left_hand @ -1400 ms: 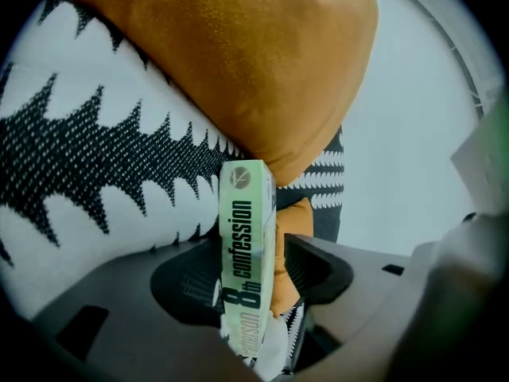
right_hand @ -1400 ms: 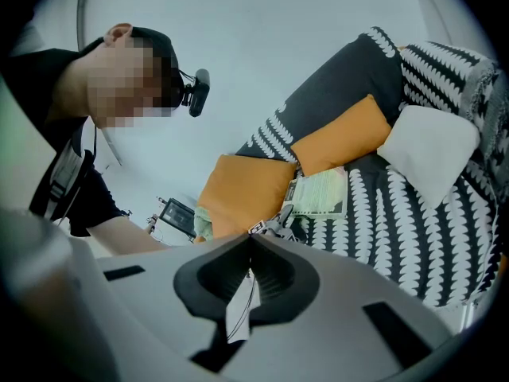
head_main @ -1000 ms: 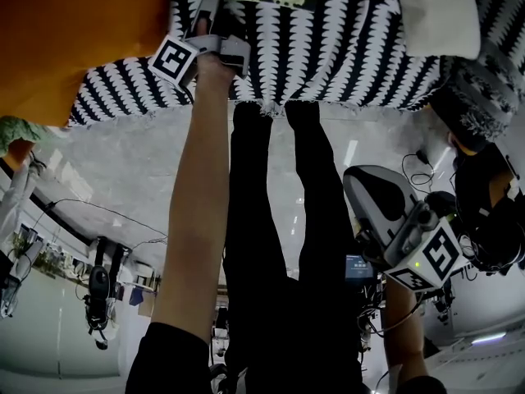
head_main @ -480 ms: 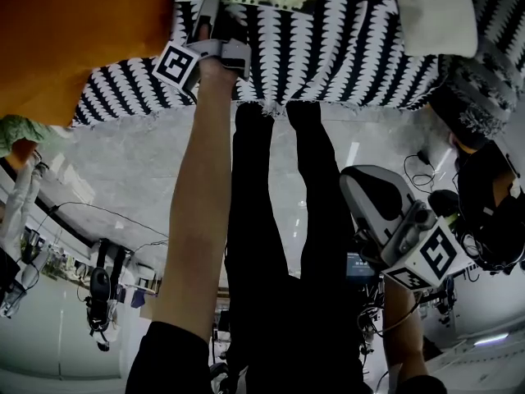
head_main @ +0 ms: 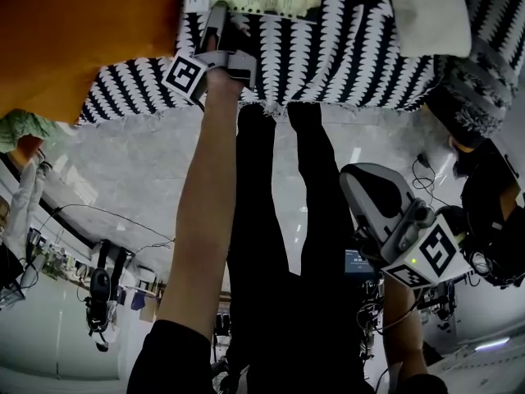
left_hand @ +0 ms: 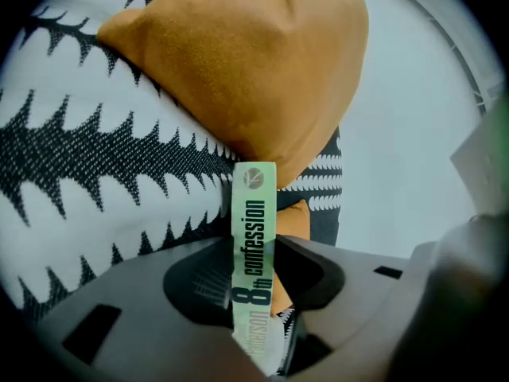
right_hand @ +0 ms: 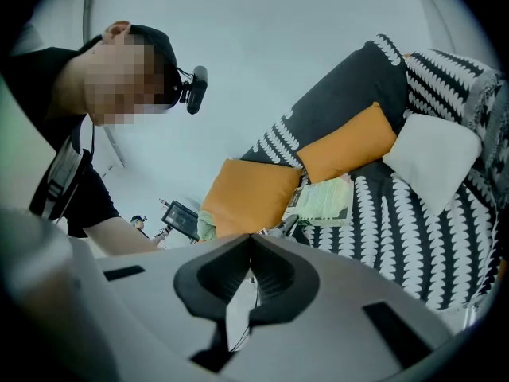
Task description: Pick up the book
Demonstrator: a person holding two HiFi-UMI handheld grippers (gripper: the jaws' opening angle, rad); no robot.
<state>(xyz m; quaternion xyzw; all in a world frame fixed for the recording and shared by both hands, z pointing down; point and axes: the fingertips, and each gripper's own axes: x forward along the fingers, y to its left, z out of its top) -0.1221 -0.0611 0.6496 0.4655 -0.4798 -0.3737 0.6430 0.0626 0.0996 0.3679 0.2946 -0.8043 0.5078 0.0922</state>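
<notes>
Green spine right in the pinch: the left gripper (left_hand: pixel 254 253) has the book (left_hand: pixel 254 201) standing edge-on between its two dark jaws, title running up the spine. Those jaws have just been closing in, and the pads now press on either side of it, so that is a clamp on the book. Just past the book's far end, an orange cushion (left_hand: pixel 246 62) fills the upper part of the left gripper view, resting on a black-and-white patterned sofa cover (left_hand: pixel 95 157). In the head view the book lies flat on that cover at the very top of the picture, with the orange cushion just to its left. The left gripper reaches its near edge from below, its marker cube (head_main: pixel 185 76) at the end of a bare, outstretched forearm (head_main: pixel 201 220). Further right on the same cover sits a white cushion (head_main: pixel 431 11). Over to the right gripper (right_hand: pixel 250 235): jaws together, tips meeting, nothing between them. It hangs low at the right of the head view, well apart from the book, over grey floor (head_main: pixel 131 162) and beside the person's black trouser legs (head_main: pixel 271 220). Its own view looks across at the sofa, where a second orange cushion (right_hand: pixel 350 142) leans against the backrest just behind the book.
</notes>
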